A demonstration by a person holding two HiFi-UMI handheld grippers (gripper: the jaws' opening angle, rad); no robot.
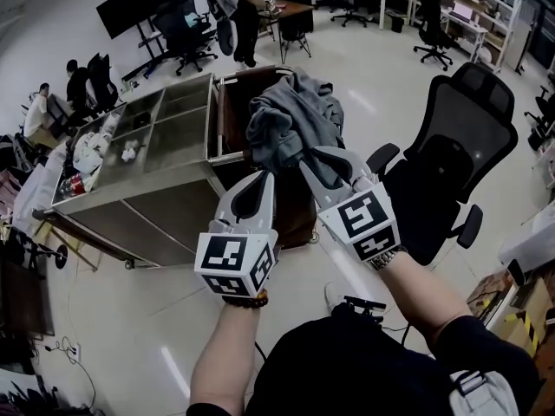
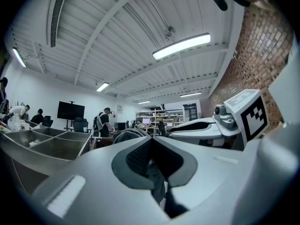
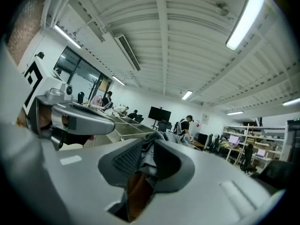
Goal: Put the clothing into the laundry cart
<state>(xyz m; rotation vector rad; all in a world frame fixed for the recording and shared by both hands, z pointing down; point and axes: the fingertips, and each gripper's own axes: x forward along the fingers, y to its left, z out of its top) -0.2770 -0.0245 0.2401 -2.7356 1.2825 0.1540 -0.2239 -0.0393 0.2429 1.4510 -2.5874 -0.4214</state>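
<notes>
In the head view, a grey garment (image 1: 290,124) is held bunched over the brown bag (image 1: 227,111) at the right end of the steel laundry cart (image 1: 165,193). Whether it already rests on the bag's rim cannot be told. It is gripped at its near side by the left gripper (image 1: 257,187) and the right gripper (image 1: 323,165), side by side. An office chair (image 1: 460,137) stands to the right of the cart.

In the left gripper view, the jaws are seen nearly together, with a fold of dark grey cloth pinched between the pads.

In the right gripper view, the jaws are likewise drawn in close on a wad of the grey fabric, and nothing else is held.

The delivery step is judged to be in hand, with the garment at the opening. Next, it would need to be lowered into the bag and both grips released, with any trailing cloth cleared of the rim.
</notes>
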